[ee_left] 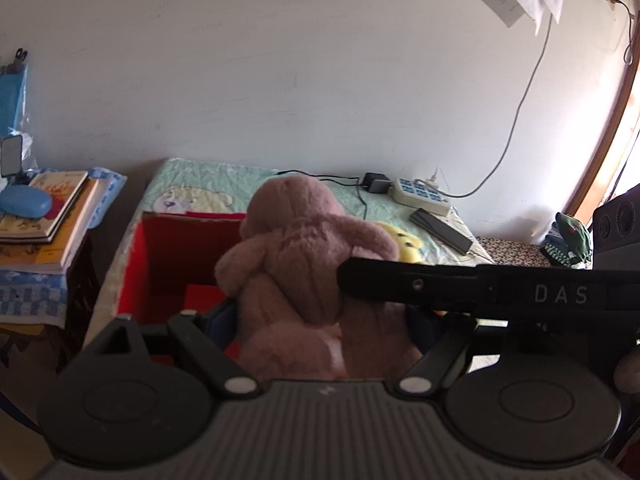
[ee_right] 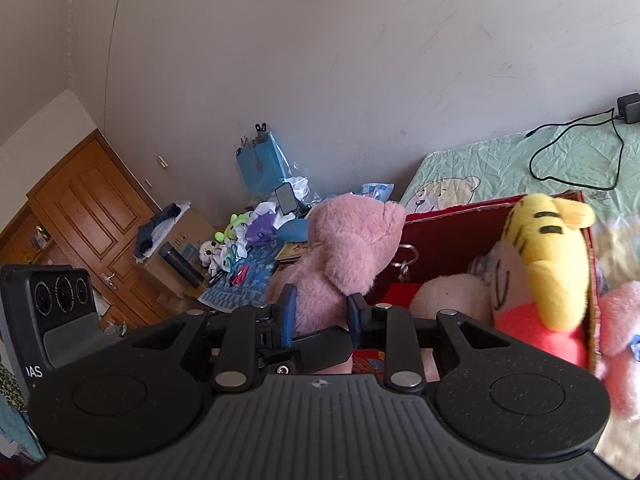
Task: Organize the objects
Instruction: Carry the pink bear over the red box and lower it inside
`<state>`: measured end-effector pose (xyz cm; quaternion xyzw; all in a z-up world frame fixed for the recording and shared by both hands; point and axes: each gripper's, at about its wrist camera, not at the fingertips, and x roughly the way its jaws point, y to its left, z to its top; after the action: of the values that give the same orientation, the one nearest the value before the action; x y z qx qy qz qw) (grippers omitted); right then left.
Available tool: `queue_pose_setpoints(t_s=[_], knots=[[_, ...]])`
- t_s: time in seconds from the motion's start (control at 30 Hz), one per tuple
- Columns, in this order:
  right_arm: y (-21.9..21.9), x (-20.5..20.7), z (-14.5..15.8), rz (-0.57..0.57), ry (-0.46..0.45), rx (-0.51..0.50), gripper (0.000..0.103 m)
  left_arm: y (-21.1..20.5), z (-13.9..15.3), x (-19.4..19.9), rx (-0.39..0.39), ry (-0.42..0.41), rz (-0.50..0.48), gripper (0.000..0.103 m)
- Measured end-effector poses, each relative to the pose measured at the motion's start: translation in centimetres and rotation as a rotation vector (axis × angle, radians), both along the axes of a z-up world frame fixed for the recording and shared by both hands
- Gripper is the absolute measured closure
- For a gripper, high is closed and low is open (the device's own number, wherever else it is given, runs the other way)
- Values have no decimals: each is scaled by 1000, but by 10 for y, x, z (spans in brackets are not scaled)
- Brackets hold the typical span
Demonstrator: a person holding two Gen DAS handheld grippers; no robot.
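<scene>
Your left gripper (ee_left: 322, 316) is closed on the pink plush bear (ee_left: 304, 264), its blue pads pressed into the lower body; the bear is held upright over the near edge of the red box (ee_left: 160, 264) on the green bedsheet (ee_left: 224, 184). Your right gripper (ee_right: 320, 312) also clamps pink plush (ee_right: 344, 248) between narrowly spaced fingers, probably the same bear, though the view is tight. A yellow striped plush (ee_right: 548, 256) lies in the box.

Fuzzy pink plush toy (ee_left: 304, 248), matt red cardboard box (ee_left: 160, 264), crinkled cloth bedsheet (ee_right: 500, 160).
</scene>
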<state>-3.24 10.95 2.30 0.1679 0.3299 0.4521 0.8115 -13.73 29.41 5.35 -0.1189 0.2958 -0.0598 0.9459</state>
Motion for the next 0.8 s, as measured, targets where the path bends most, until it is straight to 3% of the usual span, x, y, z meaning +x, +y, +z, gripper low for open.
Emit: queue_pose_setpoints(t_s=[0.47, 0.8], knots=[[35, 20, -36, -40, 38, -133, 75, 28, -48, 35, -12, 105, 26, 22], [57, 32, -53, -67, 41, -277, 75, 21, -68, 53, 64, 166, 22, 26]])
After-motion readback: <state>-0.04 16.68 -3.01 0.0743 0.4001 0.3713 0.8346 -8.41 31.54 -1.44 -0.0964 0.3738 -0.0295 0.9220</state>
